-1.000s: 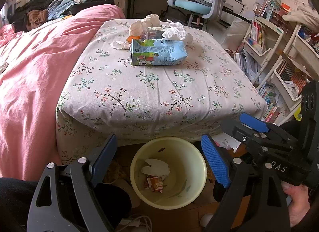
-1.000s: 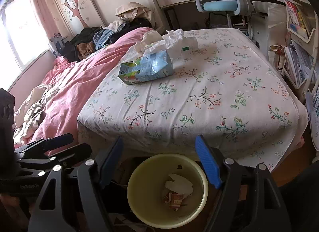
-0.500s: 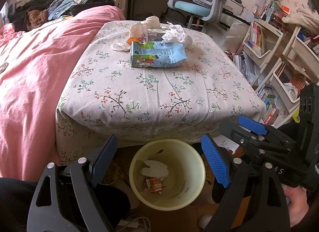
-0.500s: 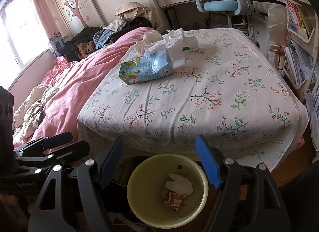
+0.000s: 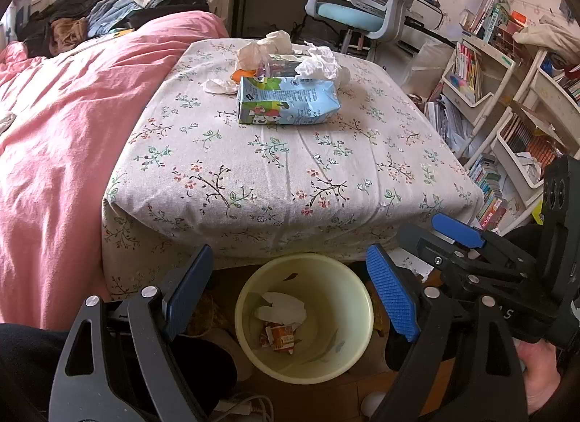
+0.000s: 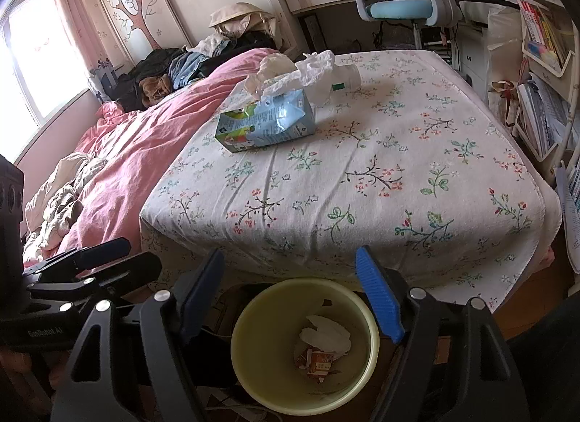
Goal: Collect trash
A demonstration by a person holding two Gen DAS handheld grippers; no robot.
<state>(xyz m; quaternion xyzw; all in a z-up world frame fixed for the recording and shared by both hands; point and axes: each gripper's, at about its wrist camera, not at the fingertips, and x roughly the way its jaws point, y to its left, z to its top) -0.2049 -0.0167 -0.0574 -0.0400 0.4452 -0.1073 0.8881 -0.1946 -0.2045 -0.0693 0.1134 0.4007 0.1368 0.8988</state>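
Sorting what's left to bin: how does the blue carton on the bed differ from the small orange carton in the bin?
The blue carton lies on the bed; the orange carton is already in the bin. The blue one looks bigger. Blue shows cartoon print; orange is reddish and white. Both look dented.

Bright window daylight, fisheye-warped edges

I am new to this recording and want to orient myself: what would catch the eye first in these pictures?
The blue carton lying on its side on the floral bed, with crumpled tissues just behind it. Below the bed's edge stands a yellow bin holding a tissue and a wrapper. Both open grippers, left gripper and right gripper, hang over it, empty.
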